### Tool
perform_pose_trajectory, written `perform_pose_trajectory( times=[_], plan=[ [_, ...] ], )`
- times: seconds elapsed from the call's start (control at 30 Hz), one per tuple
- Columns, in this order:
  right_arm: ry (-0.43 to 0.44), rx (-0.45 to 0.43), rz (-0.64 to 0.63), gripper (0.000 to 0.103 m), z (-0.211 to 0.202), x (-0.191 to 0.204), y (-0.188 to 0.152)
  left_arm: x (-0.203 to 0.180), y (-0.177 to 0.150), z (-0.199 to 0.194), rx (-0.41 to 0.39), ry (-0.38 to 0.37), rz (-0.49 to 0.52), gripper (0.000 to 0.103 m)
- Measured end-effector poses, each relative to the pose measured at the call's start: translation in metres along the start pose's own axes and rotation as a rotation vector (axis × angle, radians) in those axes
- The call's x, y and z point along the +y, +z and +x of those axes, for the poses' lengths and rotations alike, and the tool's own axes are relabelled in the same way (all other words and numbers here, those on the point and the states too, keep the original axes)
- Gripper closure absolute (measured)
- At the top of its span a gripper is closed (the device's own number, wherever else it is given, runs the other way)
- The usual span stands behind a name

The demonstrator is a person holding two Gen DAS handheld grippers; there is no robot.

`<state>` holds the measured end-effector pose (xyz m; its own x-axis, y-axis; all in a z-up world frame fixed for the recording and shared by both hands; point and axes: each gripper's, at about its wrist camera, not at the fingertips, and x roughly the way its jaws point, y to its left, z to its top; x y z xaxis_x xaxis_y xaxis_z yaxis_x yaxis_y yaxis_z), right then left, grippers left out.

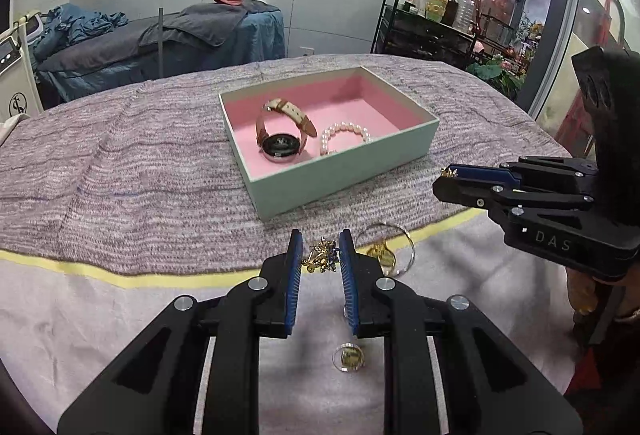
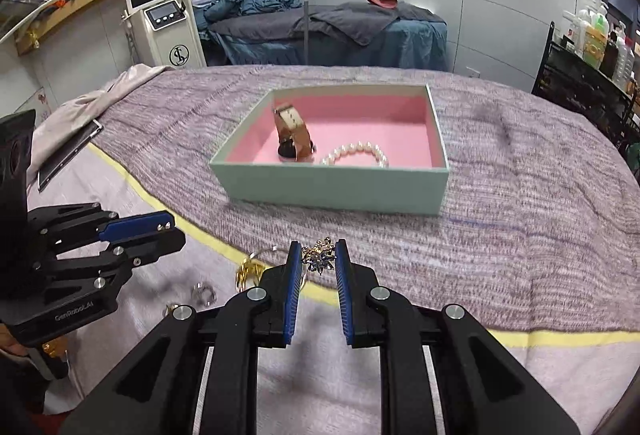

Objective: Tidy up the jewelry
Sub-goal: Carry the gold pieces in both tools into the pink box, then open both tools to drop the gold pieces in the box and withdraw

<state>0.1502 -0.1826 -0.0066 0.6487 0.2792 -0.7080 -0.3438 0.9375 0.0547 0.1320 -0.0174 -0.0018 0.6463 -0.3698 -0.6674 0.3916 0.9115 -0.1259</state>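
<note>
A mint box (image 1: 340, 179) (image 2: 332, 191) with pink lining holds a tan-strapped watch (image 1: 280, 139) (image 2: 294, 139) and a pearl bracelet (image 1: 344, 135) (image 2: 356, 153). My right gripper (image 2: 317, 255) is shut on a gold and blue brooch (image 2: 318, 259) and holds it above the blanket, short of the box; in the left wrist view it (image 1: 444, 181) shows the brooch tip (image 1: 450, 172). My left gripper (image 1: 320, 249) is open around another gold and blue brooch (image 1: 320, 255) lying on the blanket. In the right wrist view the left gripper (image 2: 176, 231) is at the left.
A thin hoop with a gold charm (image 1: 386, 249) (image 2: 250, 269) lies beside the left gripper's right finger. A small ring (image 1: 348, 357) lies under that gripper, and a silver ring (image 2: 204, 293) shows in the right wrist view. A tablet (image 2: 68, 155) lies at far left.
</note>
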Motion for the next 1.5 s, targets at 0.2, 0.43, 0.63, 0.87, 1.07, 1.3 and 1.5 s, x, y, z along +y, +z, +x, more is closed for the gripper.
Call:
perform_pose_trajectory(
  times=[0.2, 0.43, 0.63, 0.87, 1.07, 1.3, 1.5],
  plan=[
    [0.016, 0.000, 0.012, 0.087, 0.011, -0.008, 0.033, 0.013, 0.042, 0.024, 0.015, -0.037, -0.018, 0.084],
    [0.016, 0.028, 0.026, 0.087, 0.036, -0.017, 0.067, 0.030, 0.076, 0.068, 0.105, -0.061, -0.062, 0.084],
    [-0.009, 0.092, 0.011, 0.087, 0.066, -0.023, 0.081, 0.027, 0.086, 0.095, 0.165, -0.028, -0.031, 0.084],
    [-0.036, 0.168, 0.003, 0.087, 0.093, -0.028, 0.078, 0.023, 0.089, 0.117, 0.213, -0.014, -0.009, 0.084],
    [-0.052, 0.190, -0.027, 0.087, 0.104, -0.029, 0.072, 0.018, 0.087, 0.130, 0.232, 0.017, 0.021, 0.084],
    [-0.066, 0.173, -0.051, 0.086, 0.103, -0.027, 0.072, 0.015, 0.086, 0.128, 0.213, 0.054, 0.056, 0.083],
    [-0.061, 0.131, -0.051, 0.077, 0.096, -0.027, 0.072, 0.013, 0.084, 0.114, 0.168, 0.085, 0.066, 0.050]
  ],
)
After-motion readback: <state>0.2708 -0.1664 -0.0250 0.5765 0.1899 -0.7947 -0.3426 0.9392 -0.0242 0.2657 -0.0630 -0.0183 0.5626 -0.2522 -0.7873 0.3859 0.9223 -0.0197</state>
